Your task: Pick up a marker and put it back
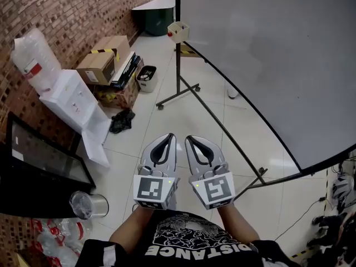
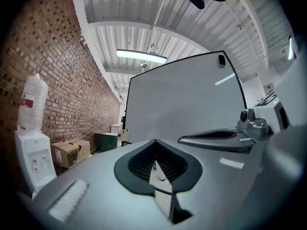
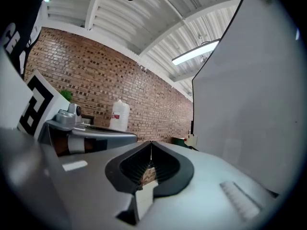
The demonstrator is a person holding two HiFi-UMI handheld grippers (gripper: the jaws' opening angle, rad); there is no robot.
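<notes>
Head view: the grey plastic left gripper and right gripper sit side by side, well apart from the cream box on the black whiteboard stand, where a red marker tip apparently shows. Left gripper view: jaws together, empty. Right gripper view: jaws together, empty.

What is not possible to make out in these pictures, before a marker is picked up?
- The markers: in the head view the holder at the whiteboard's left edge is too small to show its contents; only a red spot shows on it.
- The whiteboard: its right part is cut off by the head view's edge.
- The small bin on the floor: its contents are too small to name in the head view.
</notes>
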